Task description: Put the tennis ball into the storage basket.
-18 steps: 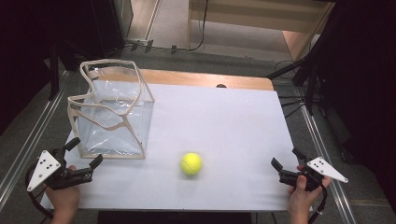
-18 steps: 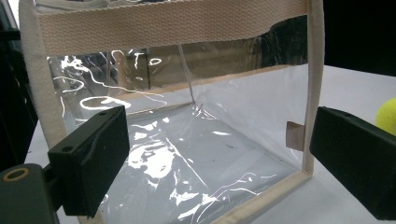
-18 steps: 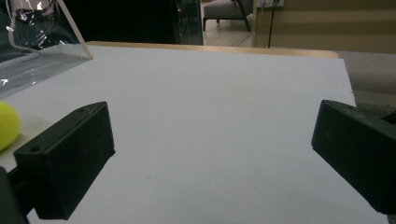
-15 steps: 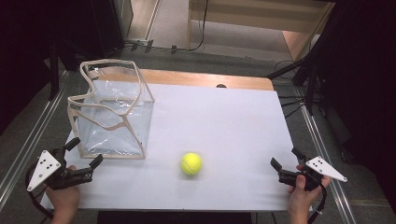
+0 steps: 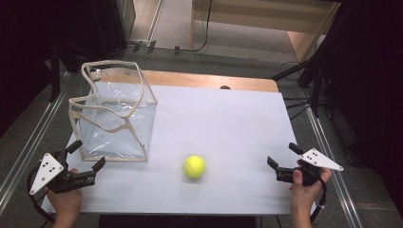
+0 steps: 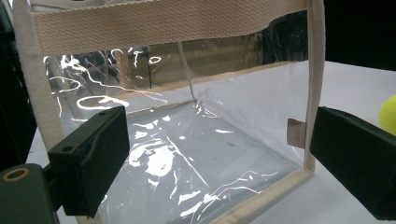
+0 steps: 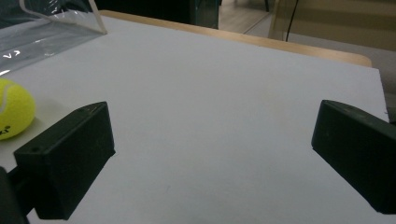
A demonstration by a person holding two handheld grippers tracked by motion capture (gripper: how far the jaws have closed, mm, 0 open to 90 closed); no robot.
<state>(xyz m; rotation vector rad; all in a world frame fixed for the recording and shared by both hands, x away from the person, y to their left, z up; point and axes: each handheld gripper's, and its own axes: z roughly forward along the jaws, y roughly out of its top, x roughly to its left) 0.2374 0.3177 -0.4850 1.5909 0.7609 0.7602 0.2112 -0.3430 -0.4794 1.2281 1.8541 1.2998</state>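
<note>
A yellow tennis ball (image 5: 195,166) lies on the white table (image 5: 223,128), near the front and just right of a clear plastic bag with beige fabric trim (image 5: 114,114). My left gripper (image 5: 87,154) sits open at the front left corner, jaws wide apart and aimed at the bag's near side (image 6: 196,154). Its own view catches the ball's edge (image 6: 388,114) at the right. My right gripper (image 5: 283,155) rests open at the front right edge, nothing between its jaws. The ball (image 7: 14,114) lies to the left in the right gripper view, with the bag's corner (image 7: 56,23) beyond.
A wooden strip (image 5: 214,80) borders the table's far edge. Metal rails (image 5: 33,137) run along the floor on the left and cables (image 5: 294,102) lie at the right. A dark mark (image 5: 225,87) sits near the far edge.
</note>
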